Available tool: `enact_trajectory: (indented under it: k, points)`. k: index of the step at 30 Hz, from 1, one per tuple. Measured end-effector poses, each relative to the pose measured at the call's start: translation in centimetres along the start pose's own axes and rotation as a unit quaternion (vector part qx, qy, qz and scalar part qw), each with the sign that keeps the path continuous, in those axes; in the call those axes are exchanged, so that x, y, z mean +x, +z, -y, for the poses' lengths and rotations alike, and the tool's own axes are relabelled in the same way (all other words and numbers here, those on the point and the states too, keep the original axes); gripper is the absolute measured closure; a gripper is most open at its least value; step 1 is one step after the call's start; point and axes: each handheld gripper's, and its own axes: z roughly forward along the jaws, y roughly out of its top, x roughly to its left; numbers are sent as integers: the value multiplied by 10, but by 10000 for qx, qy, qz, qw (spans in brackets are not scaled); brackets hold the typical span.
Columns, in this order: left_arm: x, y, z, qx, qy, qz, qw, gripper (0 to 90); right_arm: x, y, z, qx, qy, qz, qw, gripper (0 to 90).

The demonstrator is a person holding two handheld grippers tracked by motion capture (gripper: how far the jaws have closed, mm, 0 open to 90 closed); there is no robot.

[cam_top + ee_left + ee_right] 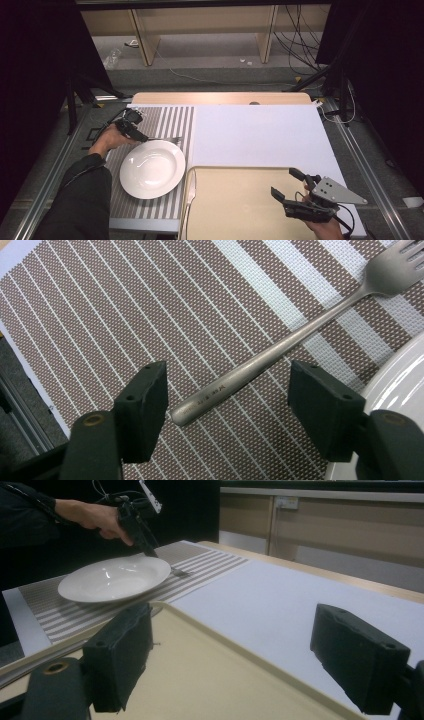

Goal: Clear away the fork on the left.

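A metal fork (166, 139) lies on the striped placemat (170, 117), just behind a white deep plate (150, 170). My left gripper (145, 138) is down at the fork's handle end. In the left gripper view the fork (280, 347) runs diagonally between the jaws of the left gripper (227, 372); the jaws stand apart and the pads do not press on it. The plate's rim (400, 385) shows at the right. My right gripper (286, 184) hovers open over the beige tray (235, 205), with nothing between its jaws (232, 617).
A white sheet (255, 135) covers the table's middle and right. The beige tray (210, 675) has a raised rim and sits at the front. From the right gripper view, the plate (112, 577) and the left gripper (142, 542) are seen farther off.
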Motion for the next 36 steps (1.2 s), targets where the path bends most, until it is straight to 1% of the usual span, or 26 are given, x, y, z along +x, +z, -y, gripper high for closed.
enact_trajectory:
  k: [2,3,6,8,10,11,12,13,20,22,23,25,28,32,33,36]
  points:
    - [0,0,0,-7,-8,4,10000,354,0,0,0,3,3,-1,10000,180]
    - [1,1,0,0,-19,55,10000,358,0,0,0,10,4,-2,10000,180]
    - [1,2,0,9,-1,51,10000,378,0,0,0,2,-6,2,10000,180]
    - [1,3,0,0,0,106,9999,395,0,0,0,11,-1,2,10000,180]
    - [0,4,0,17,22,92,10000,402,0,0,0,1,3,-1,10000,180]
    - [-1,5,0,103,101,105,9998,407,0,0,0,1,1,-5,10000,180]
    - [-1,5,0,103,101,105,9998,417,0,0,0,1,2,-7,10000,180]
    - [-1,6,1,90,60,118,9999,423,0,0,0,2,-1,-6,10000,180]
    - [-2,9,-1,130,151,142,9997,462,0,1,0,26,-2,-16,10000,180]
    - [-2,10,-1,156,159,153,9996,470,0,0,0,52,-10,-5,10000,180]
    - [-3,11,-2,202,184,176,9995,473,0,1,0,-9,-7,-13,10000,180]
    - [-3,13,-2,285,215,193,9992,470,-1,1,0,-5,-2,-15,10000,180]
    - [-4,15,-2,273,238,211,9991,487,-1,1,0,2,-1,-19,10000,180]
    - [-3,15,-2,226,189,231,9993,500,0,1,0,29,-8,-17,10000,180]
    - [-2,15,-2,206,229,239,9992,502,0,1,0,11,-4,-16,10000,180]
    - [-2,15,-2,206,265,246,9991,499,0,1,0,14,1,-18,10000,180]
